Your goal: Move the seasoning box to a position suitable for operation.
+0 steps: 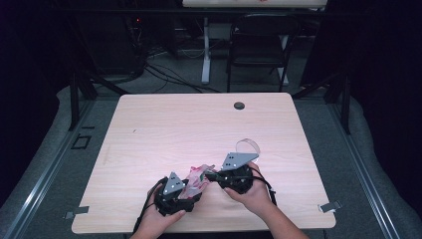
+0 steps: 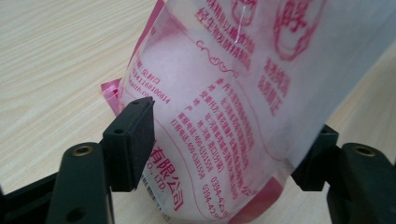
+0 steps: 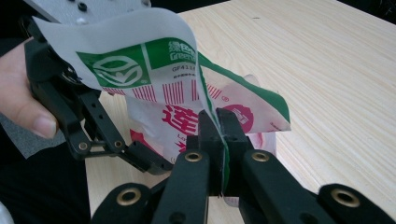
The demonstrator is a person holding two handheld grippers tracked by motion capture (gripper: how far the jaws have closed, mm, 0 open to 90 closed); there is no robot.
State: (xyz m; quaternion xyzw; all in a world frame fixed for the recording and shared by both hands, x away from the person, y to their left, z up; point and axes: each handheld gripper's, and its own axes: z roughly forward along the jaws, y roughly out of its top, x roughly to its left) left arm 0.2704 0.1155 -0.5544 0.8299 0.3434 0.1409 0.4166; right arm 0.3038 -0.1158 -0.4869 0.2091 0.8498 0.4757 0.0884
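Plastic bag (image 3: pixel 187 88): right gripper (image 3: pixel 219 135) pinches its edge; left gripper (image 2: pixel 224 144) spread wide, pads seemingly clear.

White pouch (image 2: pixel 233 107) printed in pink-red characters and scrollwork, solid pink along the bottom seam; on the other face (image 3: pixel 154 65), green band with white leaf logo, red barcode-like stripes, red round badge (lettering too small to read). Black jaws, brass-coloured rivets on both grippers; grey three-cornered plates (image 1: pixel 238 160). Pale wood-grain table (image 1: pixel 199 124), dark round grommet (image 1: pixel 239 105).
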